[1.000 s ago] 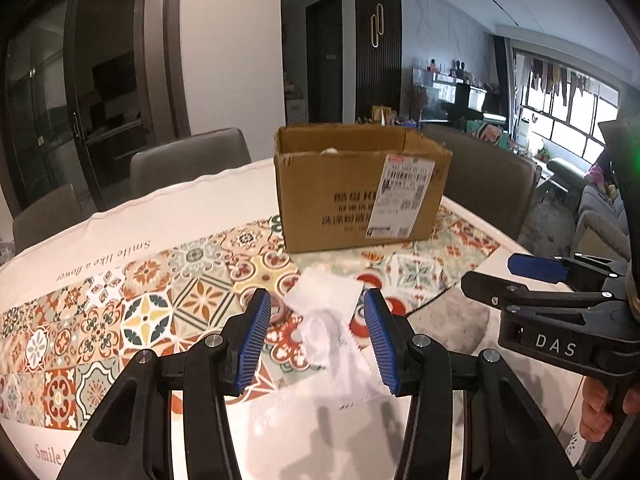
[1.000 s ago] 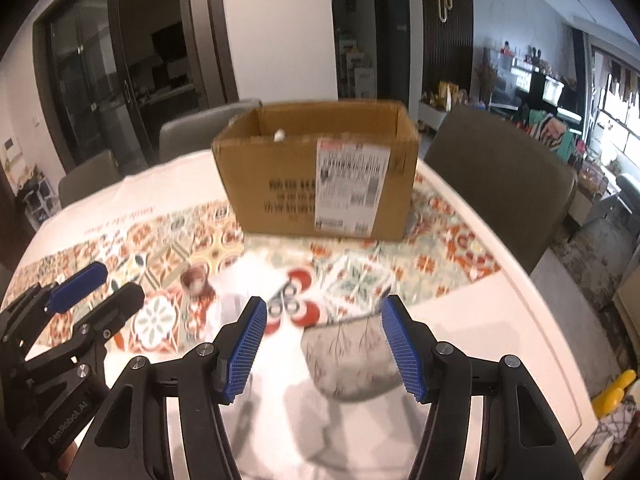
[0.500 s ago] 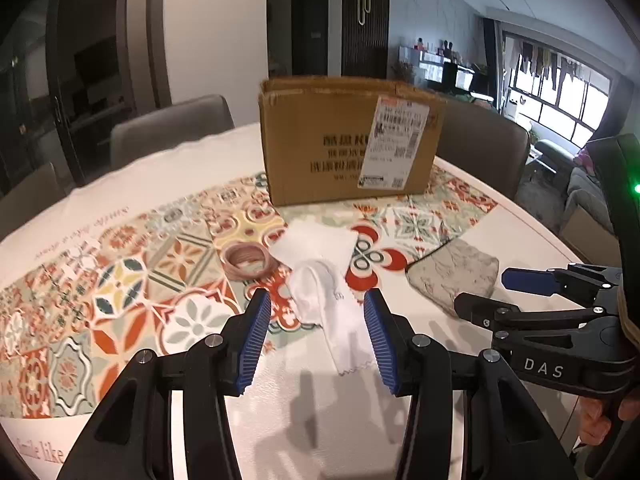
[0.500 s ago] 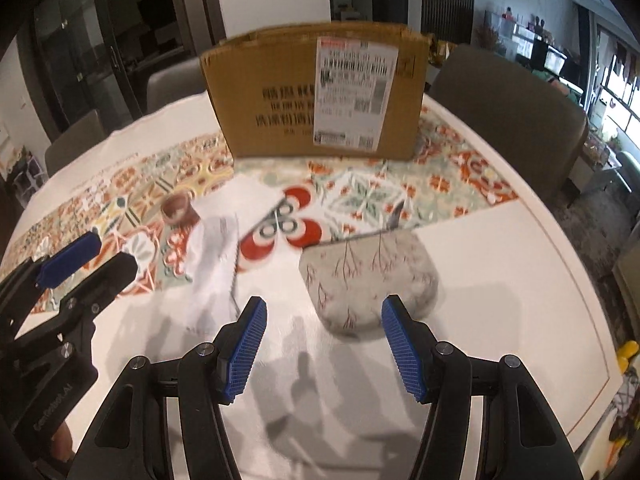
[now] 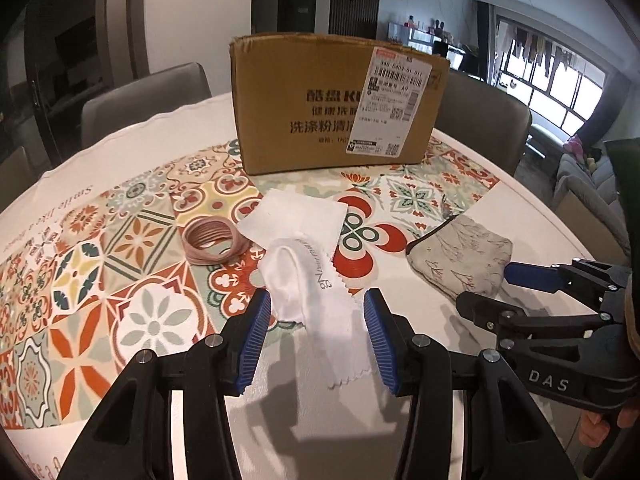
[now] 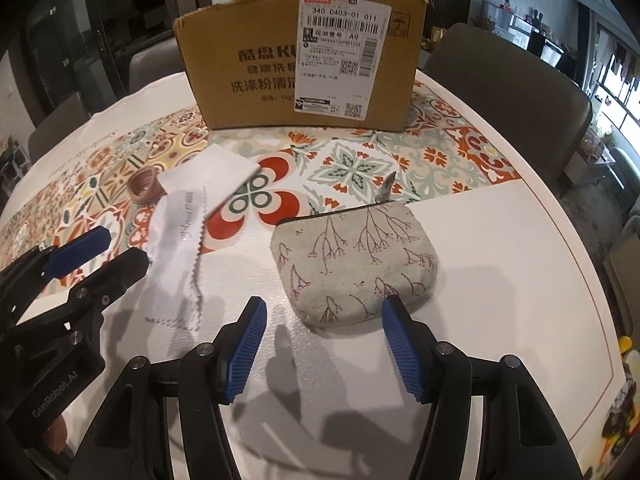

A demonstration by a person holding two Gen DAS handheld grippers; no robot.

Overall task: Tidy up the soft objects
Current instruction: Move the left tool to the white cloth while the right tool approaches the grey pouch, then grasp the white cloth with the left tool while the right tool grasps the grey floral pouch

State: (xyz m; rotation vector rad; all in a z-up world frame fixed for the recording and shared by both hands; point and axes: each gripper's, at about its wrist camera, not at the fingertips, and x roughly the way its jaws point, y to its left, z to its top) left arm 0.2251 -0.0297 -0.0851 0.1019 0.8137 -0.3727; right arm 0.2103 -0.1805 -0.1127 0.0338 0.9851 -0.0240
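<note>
A white cloth with zigzag edges [image 5: 320, 304] [image 6: 180, 252] lies crumpled on the table, and my left gripper [image 5: 316, 340] stands open astride its near end, pads clear of it. Right of it rests a grey fabric pouch with a twig print [image 6: 352, 264] [image 5: 464, 256]. My right gripper [image 6: 324, 354] hovers open just in front of the pouch, nothing between its fingers. A white folded tissue [image 5: 296, 216] [image 6: 208, 176] and a stack of pink hair ties [image 5: 210, 240] [image 6: 145, 185] lie behind the cloth. A brown cardboard box [image 5: 336, 104] [image 6: 304, 60] stands at the back.
The round table carries a patterned tile-print cloth [image 5: 120, 272] and a white border [image 6: 500, 280]. Grey chairs [image 5: 144, 96] [image 6: 508, 80] stand behind the table. Each gripper shows at the side of the other's view. A hand [image 5: 608, 424] grips the right tool.
Both grippers have sunk toward the table and tipped downward. The cloth and pouch now sit closer to the fingertips; the box's inside is out of sight. Neither jaw width changed.
</note>
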